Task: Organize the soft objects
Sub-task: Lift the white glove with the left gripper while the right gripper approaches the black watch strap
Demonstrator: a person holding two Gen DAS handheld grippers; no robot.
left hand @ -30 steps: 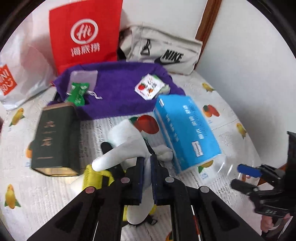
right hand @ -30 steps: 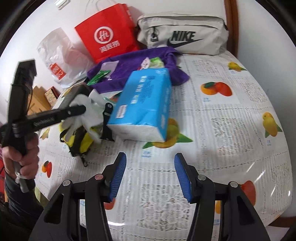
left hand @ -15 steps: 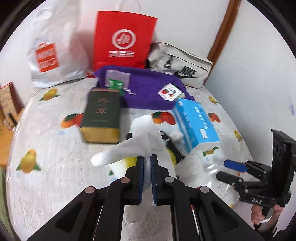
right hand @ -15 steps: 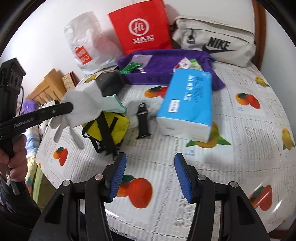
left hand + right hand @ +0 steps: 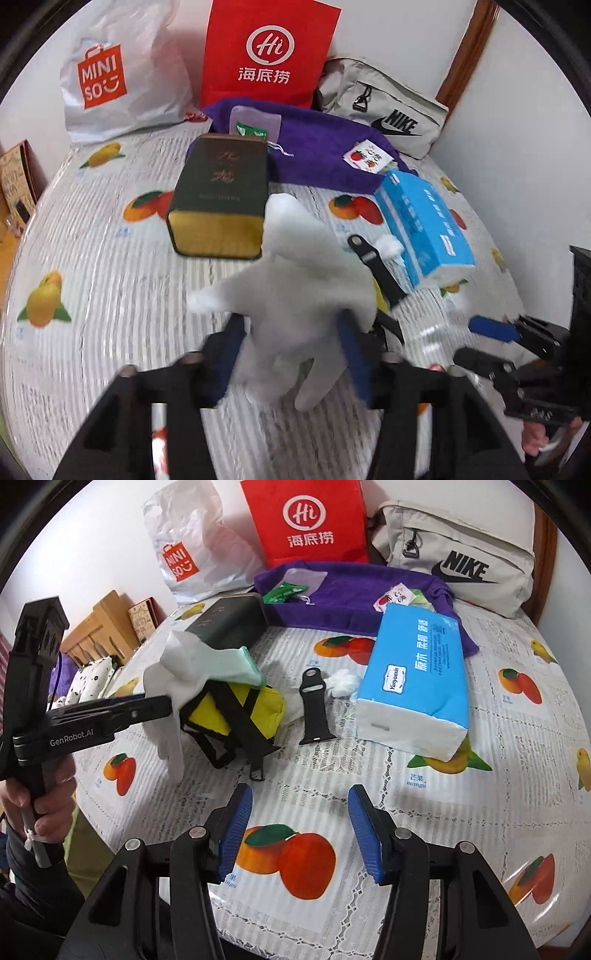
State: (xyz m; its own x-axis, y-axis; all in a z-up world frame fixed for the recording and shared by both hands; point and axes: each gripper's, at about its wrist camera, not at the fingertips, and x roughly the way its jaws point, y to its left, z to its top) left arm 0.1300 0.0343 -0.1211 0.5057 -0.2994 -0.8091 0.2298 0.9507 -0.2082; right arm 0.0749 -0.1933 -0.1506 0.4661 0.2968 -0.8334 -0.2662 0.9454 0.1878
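White glove (image 5: 295, 295) hangs between the left gripper's (image 5: 291, 354) blue pads, whose jaws have just been opening and now stand apart; whether either pad touches the cloth cannot be told through the blur. In the right wrist view the glove drapes over a yellow pouch (image 5: 240, 712), left of a black watch strap (image 5: 314, 709) and a blue tissue pack (image 5: 417, 679). Nearer, the right gripper (image 5: 301, 834) stands open and empty over the fruit-print tablecloth (image 5: 517, 794).
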